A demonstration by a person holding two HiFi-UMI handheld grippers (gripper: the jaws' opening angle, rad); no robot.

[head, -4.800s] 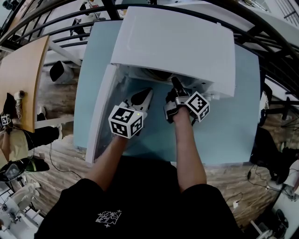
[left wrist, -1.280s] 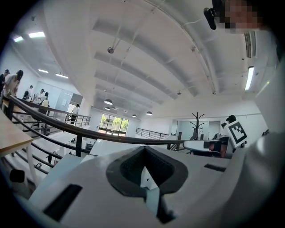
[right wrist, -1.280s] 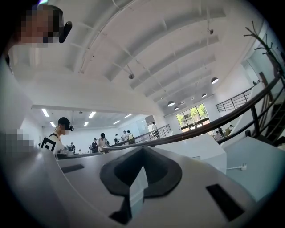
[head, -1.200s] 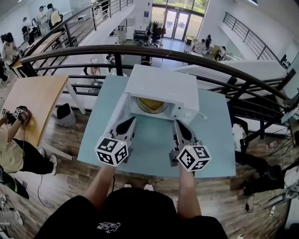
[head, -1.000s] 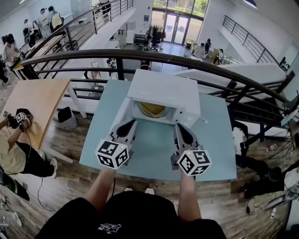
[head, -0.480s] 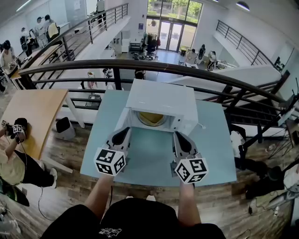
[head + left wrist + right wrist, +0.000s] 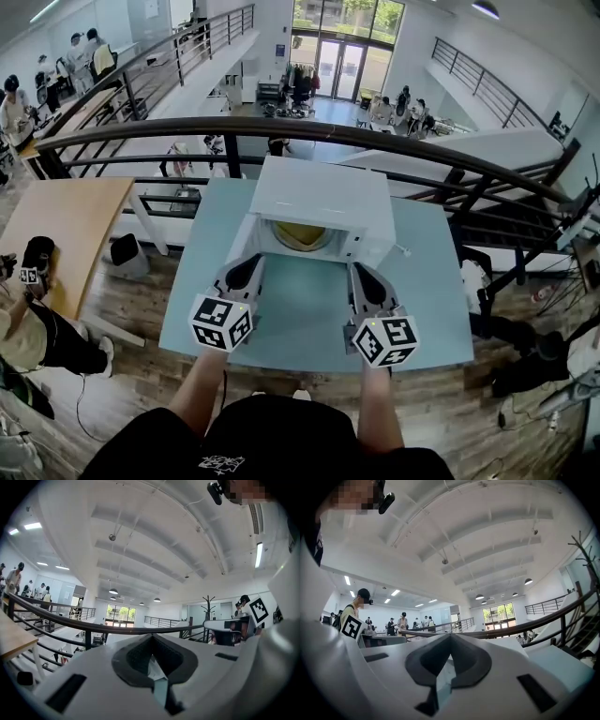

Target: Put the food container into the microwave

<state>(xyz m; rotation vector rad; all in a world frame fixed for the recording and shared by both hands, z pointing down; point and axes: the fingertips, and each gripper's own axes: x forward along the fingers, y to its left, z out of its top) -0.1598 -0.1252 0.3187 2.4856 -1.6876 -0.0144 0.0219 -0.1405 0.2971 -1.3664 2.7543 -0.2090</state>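
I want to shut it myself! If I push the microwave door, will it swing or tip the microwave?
The door stands open on the microwave's left side, so it probably swings shut as one rigid panel. The boxy microwave sits flat on the table, so tipping seems unlikely.

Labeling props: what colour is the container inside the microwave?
Yellow. The food container sits in the white microwave; head view shows it best.

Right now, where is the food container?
In the head view, the food container sits inside the open microwave on the table, ahead of the left gripper and right gripper, touching neither.
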